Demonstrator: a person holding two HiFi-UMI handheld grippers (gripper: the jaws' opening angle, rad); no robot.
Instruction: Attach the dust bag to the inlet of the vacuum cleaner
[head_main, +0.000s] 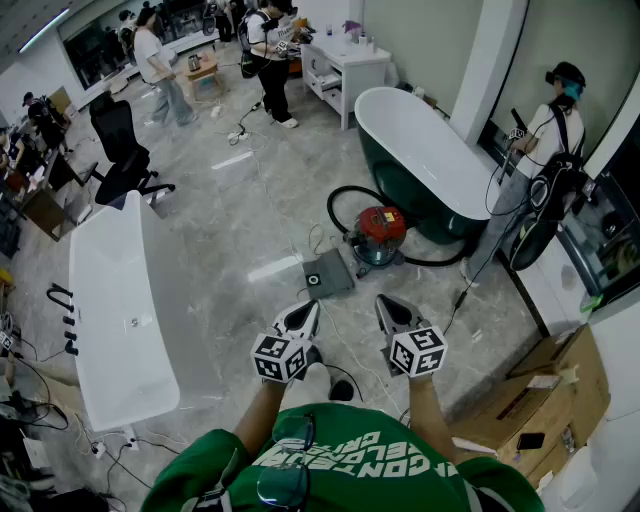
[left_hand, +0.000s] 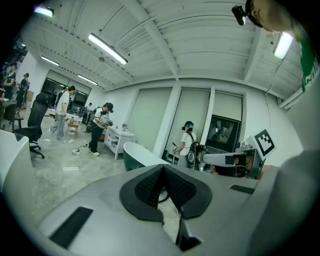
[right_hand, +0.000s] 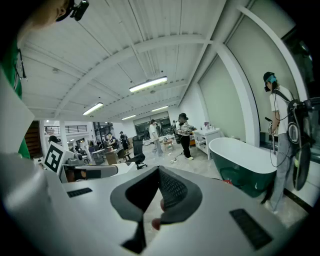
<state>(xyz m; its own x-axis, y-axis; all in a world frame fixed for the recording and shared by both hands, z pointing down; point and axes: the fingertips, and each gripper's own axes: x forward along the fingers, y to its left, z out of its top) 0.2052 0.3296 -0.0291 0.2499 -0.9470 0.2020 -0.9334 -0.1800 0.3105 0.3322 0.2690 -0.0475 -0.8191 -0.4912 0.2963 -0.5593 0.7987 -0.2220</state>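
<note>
Both grippers are held low over the grey floor (head_main: 225, 215), side by side and apart. The left gripper (head_main: 303, 316) is seen with its jaws brought together at the tips. In its own view the left gripper (left_hand: 162, 169) shows the two black pads meeting in a point, and nothing is gripped between them. The right gripper (head_main: 392, 312) is closed in the same way. In its own view the right gripper (right_hand: 158, 171) has its pads touching at the tip, and nothing is held there either.

The bag (head_main: 328, 273), a flat grey square with a dark round hole near one corner, is laid on the floor just ahead of the left gripper's tips. It is not touched by either gripper. The red vacuum (head_main: 378, 235) is stood further ahead, beyond the bag and nearer the right gripper's line, with the bag just beside its base. A black hose (head_main: 333, 205) is looped round behind the vacuum.

Beyond the vacuum a green tub (head_main: 440, 228) is placed, also seen ahead in both gripper views (left_hand: 137, 152) (right_hand: 245, 160). A white tub (head_main: 110, 290) is set well to the left of the left gripper. A person (head_main: 545, 150) with a backpack is stood to the right of the green tub.
</note>
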